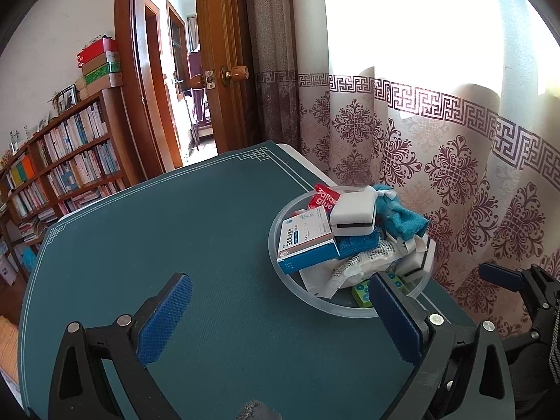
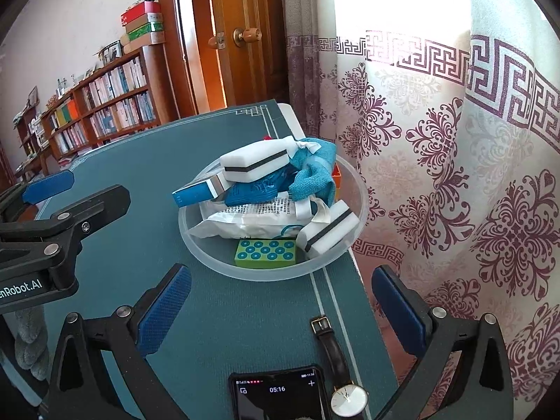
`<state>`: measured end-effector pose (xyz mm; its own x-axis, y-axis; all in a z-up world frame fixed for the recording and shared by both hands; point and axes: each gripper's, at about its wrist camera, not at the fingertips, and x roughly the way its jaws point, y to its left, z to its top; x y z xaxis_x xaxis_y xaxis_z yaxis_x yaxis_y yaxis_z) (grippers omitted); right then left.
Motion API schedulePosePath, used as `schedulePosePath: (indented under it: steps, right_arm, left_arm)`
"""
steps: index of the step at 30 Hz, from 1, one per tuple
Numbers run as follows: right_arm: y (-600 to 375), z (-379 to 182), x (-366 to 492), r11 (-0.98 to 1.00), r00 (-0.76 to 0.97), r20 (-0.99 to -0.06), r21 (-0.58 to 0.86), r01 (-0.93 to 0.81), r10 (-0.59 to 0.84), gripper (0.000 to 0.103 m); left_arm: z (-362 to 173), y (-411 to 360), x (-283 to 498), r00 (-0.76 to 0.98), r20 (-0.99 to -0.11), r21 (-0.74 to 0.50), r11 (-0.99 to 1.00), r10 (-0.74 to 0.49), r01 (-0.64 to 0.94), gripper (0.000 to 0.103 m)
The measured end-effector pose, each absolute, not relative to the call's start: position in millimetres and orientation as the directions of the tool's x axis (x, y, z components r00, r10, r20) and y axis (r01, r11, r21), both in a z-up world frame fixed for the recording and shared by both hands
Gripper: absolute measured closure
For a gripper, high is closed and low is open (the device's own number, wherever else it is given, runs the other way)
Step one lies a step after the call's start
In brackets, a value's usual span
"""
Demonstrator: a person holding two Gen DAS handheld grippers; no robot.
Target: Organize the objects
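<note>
Both sets of fingers, left gripper and right gripper, gape wide and empty before the overheaped clear bowl at the surface's curtain-side edge, where a nudge could spill its top-heavy white sponge.

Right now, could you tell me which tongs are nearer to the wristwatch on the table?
Right. The wristwatch lies on the mat just in front of the right tongs, between their open fingers. The left tongs are farther to its left, over bare mat.

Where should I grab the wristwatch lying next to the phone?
Probably take the wristwatch by its dark strap, coming from above with the open right gripper across the strap's narrow width. It lies flat on the mat, and the phone crowds the dial.
</note>
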<state>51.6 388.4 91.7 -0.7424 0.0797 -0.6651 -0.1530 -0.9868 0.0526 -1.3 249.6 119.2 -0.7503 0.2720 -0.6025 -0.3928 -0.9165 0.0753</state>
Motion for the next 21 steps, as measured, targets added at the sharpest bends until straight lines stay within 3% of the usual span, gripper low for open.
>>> schedulePosePath:
  steps: [21]
  right_arm:
    - [399, 74, 38, -0.981, -0.711, -0.693, 0.026, -0.192, 0.120, 0.000]
  left_arm:
    - [104, 259, -8, -0.743, -0.624, 0.123, -0.909, 0.241, -0.399, 0.000]
